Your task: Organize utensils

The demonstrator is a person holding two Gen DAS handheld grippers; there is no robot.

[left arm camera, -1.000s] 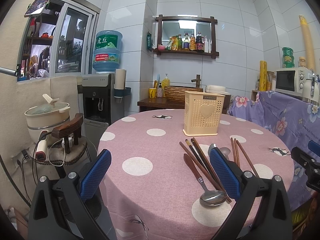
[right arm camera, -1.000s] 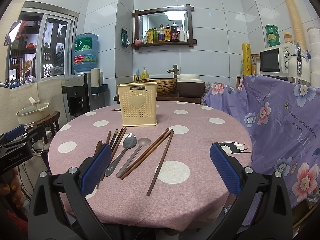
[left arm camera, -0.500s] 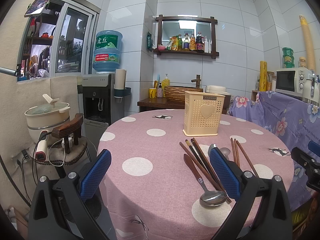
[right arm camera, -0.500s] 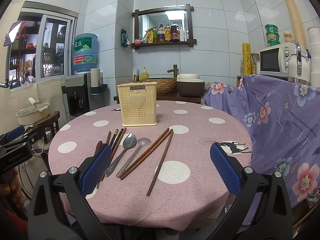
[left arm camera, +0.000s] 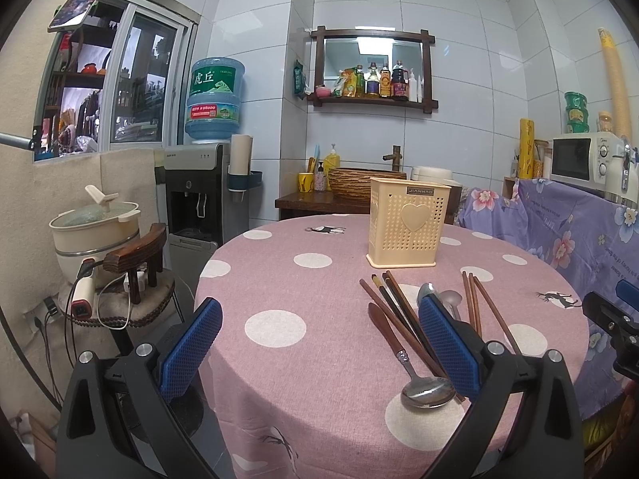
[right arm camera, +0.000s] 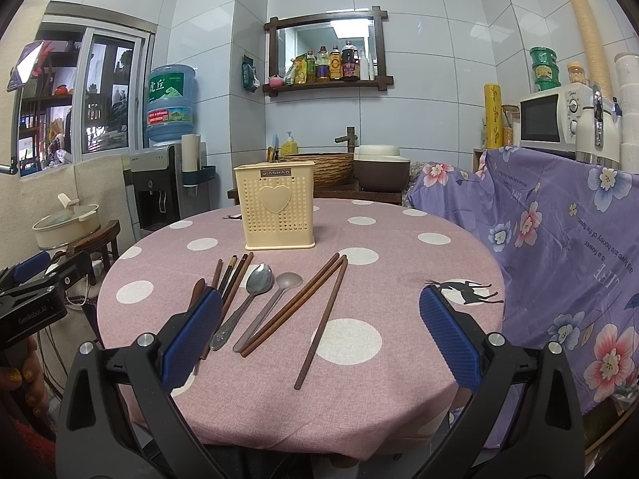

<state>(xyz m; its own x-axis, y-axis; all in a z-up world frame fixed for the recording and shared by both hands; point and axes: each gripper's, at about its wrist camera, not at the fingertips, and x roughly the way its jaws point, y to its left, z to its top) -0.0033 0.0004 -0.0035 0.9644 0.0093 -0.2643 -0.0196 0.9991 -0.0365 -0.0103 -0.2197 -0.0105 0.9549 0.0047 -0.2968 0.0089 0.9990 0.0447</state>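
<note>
A cream perforated utensil holder (right arm camera: 278, 205) with a heart stands upright on the pink dotted round table (right arm camera: 399, 239); it also shows in the left wrist view (left arm camera: 406, 227). In front of it lie brown chopsticks (right arm camera: 295, 305), dark chopsticks (right arm camera: 233, 279), two metal spoons (right arm camera: 255, 285) and a wooden-handled spoon (left arm camera: 415, 367). My right gripper (right arm camera: 319, 339) is open and empty above the table's near edge. My left gripper (left arm camera: 319, 349) is open and empty at the table's left edge, its right finger over the utensils.
A water dispenser (left arm camera: 199, 195) and a stool with a pot (left arm camera: 96, 227) stand left of the table. A floral purple cloth (right arm camera: 559, 231) covers furniture on the right, with a microwave (right arm camera: 551, 119) on top. A wooden counter with a basket (right arm camera: 319, 167) is behind.
</note>
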